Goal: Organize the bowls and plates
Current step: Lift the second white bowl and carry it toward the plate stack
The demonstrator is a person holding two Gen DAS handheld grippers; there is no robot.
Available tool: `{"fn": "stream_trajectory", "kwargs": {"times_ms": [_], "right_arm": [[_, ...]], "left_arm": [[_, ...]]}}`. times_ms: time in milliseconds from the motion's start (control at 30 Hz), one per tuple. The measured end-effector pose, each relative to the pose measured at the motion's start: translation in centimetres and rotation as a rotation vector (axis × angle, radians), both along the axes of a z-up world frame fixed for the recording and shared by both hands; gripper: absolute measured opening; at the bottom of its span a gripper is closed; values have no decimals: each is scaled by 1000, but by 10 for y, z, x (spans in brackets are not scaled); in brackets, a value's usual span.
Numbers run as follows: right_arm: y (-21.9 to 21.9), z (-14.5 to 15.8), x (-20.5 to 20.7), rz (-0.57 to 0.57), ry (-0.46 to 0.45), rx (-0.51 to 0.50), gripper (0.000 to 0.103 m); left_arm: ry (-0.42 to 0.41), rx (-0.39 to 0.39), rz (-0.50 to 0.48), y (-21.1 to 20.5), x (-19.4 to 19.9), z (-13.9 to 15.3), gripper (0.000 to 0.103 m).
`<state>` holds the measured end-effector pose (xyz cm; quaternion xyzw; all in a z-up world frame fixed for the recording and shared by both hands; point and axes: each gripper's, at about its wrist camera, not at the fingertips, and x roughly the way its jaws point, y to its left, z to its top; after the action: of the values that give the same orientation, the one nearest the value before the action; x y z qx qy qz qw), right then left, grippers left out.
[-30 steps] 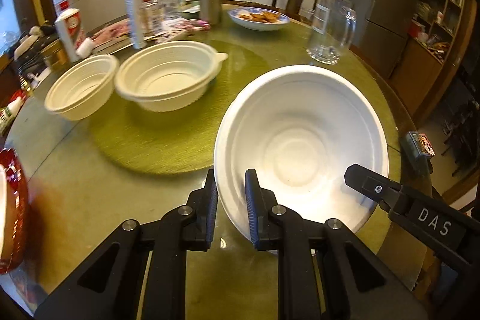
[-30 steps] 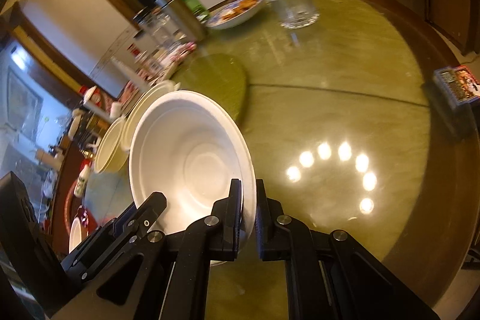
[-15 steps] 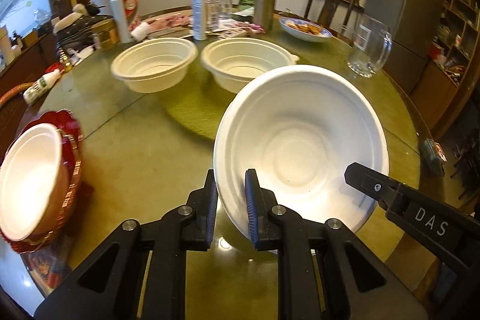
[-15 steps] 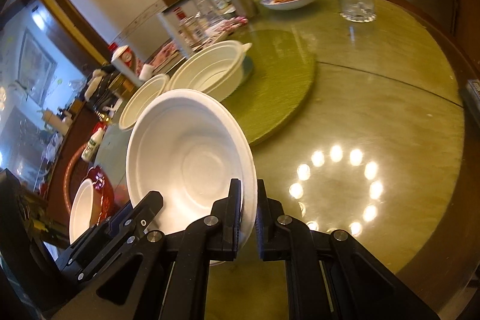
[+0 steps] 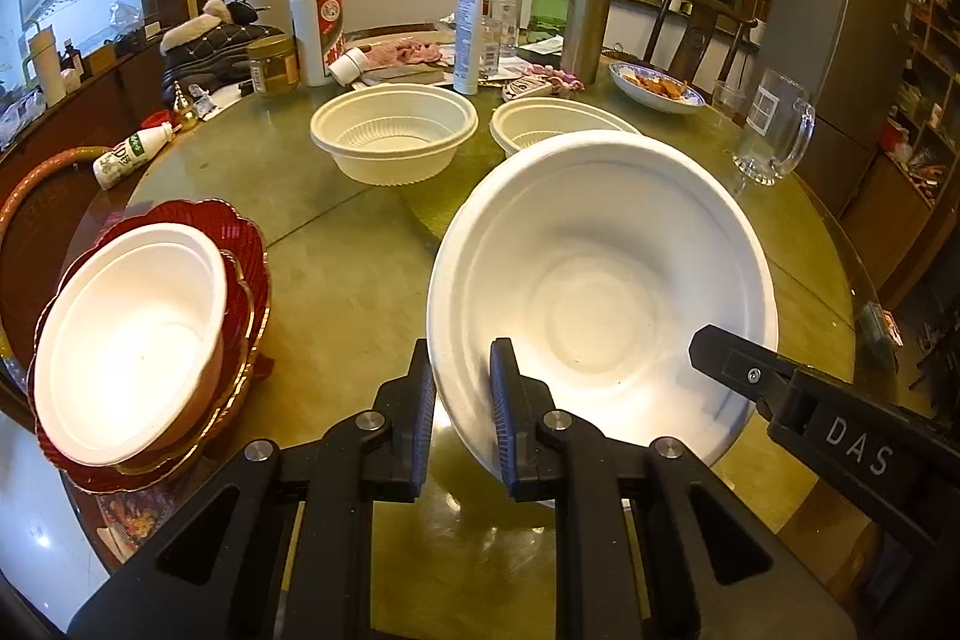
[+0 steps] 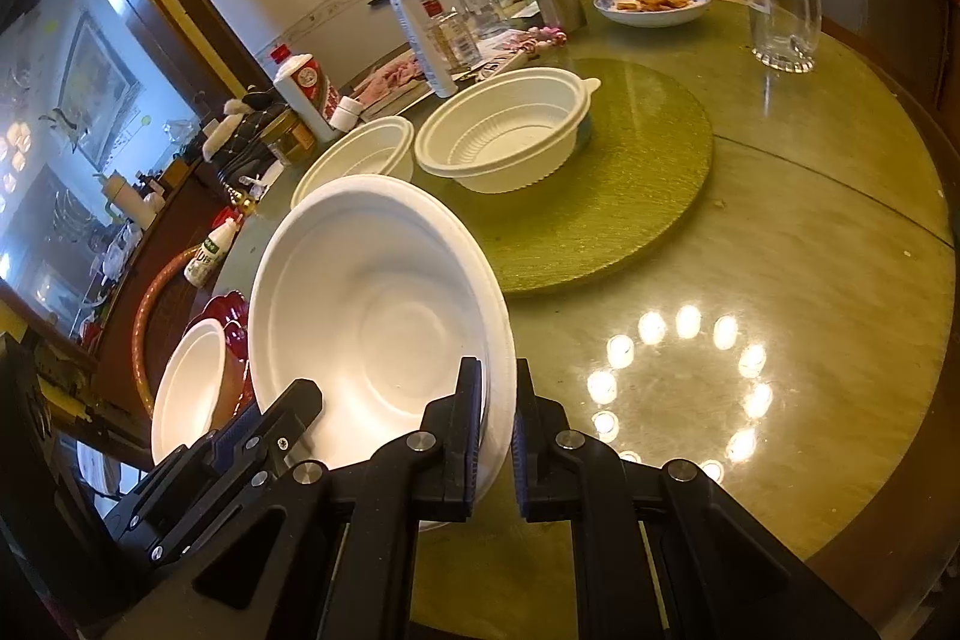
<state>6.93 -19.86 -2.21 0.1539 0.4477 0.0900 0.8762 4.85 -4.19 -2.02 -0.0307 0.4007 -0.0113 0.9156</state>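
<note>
Left wrist view: the wide white bowl [image 5: 600,292] sits centre-right, off the table [image 5: 336,244], with the left gripper [image 5: 461,394] clamped on its near rim and the right gripper [image 6: 497,424] clamped on the opposite rim. Since a second ago the red plate stack [image 5: 246,244] topped by a white bowl [image 5: 132,340] has swung into the lower left. That stack looks like the likely drop spot.

Far cream bowl [image 5: 558,124]: near half hidden behind held white bowl [image 5: 600,304]. Red plates [image 5: 240,244]: mostly covered by stacked white bowl [image 5: 132,346], cut by frame edge. Bottle labels unreadable. Both gripper bodies cropped at bottom edge.
</note>
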Motion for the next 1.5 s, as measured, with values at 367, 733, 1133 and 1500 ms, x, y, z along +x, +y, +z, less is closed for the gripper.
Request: {"fn": "stream_trajectory", "kwargs": {"times_ms": [367, 733, 1133, 1500], "right_arm": [[20, 9, -6, 27, -24, -42, 9], [60, 24, -21, 86, -96, -105, 10], [102, 36, -30, 169, -146, -132, 10], [134, 48, -35, 217, -194, -176, 11]], "left_arm": [[-19, -7, 19, 16, -11, 6, 15], [-61, 0, 86, 47, -29, 18, 16], [-89, -7, 160, 82, -46, 29, 16], [-114, -13, 204, 108, -56, 37, 16]]}}
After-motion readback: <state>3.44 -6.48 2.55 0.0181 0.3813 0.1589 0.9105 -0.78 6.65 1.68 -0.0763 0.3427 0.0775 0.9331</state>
